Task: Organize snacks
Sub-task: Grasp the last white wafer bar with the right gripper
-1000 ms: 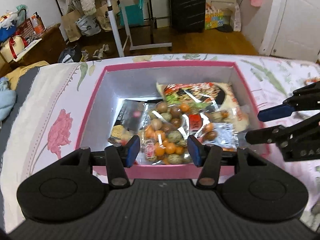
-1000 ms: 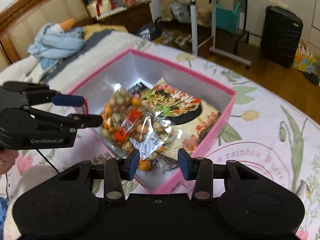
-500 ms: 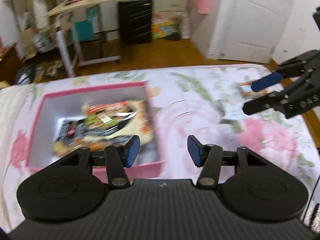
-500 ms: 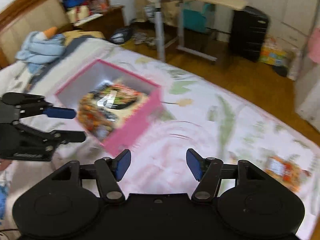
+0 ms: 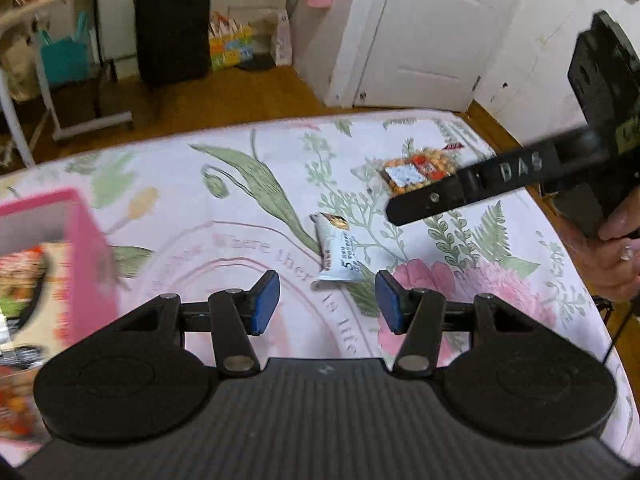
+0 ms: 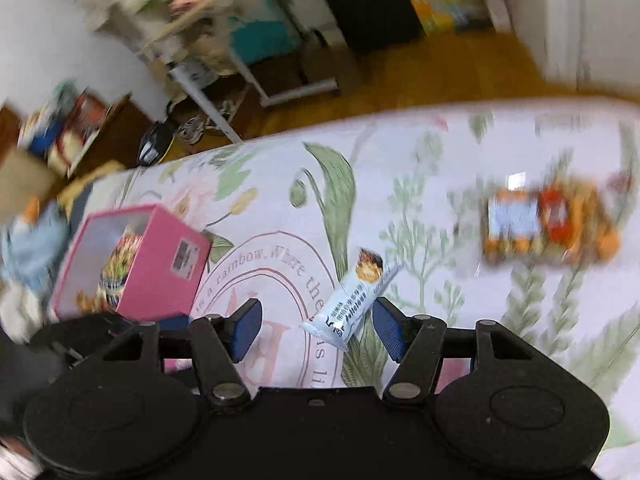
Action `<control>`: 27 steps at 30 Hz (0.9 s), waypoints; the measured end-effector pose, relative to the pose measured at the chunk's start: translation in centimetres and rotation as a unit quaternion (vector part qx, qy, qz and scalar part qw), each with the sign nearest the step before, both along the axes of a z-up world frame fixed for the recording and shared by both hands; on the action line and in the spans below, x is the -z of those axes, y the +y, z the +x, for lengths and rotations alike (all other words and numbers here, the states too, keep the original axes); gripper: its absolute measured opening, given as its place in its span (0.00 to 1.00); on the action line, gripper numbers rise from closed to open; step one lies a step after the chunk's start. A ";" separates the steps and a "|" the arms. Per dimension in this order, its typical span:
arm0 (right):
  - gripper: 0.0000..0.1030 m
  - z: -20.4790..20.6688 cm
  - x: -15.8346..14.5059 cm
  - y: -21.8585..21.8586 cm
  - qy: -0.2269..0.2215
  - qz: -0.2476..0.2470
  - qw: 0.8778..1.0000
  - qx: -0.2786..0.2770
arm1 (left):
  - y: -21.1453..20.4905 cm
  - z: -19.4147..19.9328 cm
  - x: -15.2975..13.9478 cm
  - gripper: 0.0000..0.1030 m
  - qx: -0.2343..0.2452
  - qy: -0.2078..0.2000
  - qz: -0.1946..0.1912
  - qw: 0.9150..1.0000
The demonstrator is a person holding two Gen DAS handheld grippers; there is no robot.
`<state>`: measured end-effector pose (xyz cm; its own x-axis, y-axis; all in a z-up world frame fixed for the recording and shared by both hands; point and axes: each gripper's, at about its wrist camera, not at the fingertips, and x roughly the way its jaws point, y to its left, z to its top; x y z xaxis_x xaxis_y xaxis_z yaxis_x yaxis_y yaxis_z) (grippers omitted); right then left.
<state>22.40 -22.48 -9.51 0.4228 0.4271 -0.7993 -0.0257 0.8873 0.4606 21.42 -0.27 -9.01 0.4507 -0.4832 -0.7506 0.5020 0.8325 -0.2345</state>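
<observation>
A white snack bar (image 5: 336,249) lies on the floral bedspread (image 5: 248,216), and a clear bag of orange snacks (image 5: 416,170) lies farther off near the bed's far right corner. My left gripper (image 5: 328,305) hovers just short of the bar, open with nothing between its blue pads. My right gripper (image 6: 316,330) is open above the same bar (image 6: 352,300), whose near end shows between the pads without touching them. The bag (image 6: 548,224) is blurred at the right. The pink box (image 6: 152,260) holding several snack packs sits at the left.
A finger (image 5: 440,198) of the right gripper reaches in from the right of the left wrist view, with a person's hand (image 5: 608,256) behind it. The pink box (image 5: 86,264) stands at the left edge. Beyond the bed are wood floor, a black suitcase (image 5: 172,28) and a white door (image 5: 432,32).
Both grippers swung right, away from above the pink box and out over the bedspread. The right jaws widened. The snack bar and the snack bag came into view.
</observation>
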 end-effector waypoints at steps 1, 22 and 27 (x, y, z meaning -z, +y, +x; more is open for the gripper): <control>0.65 0.6 1.0 -0.3 0.014 0.017 1.000 0.005 | -0.6 0.5 0.9 0.51 0.003 0.003 -0.002 1.000; 0.33 4.2 9.9 0.3 0.107 0.080 0.987 0.090 | -4.5 4.4 9.0 0.37 0.000 0.076 -0.027 0.997; 0.32 2.3 8.7 1.0 0.105 0.080 0.988 0.082 | -3.7 3.6 7.7 0.36 0.015 0.092 -0.027 0.995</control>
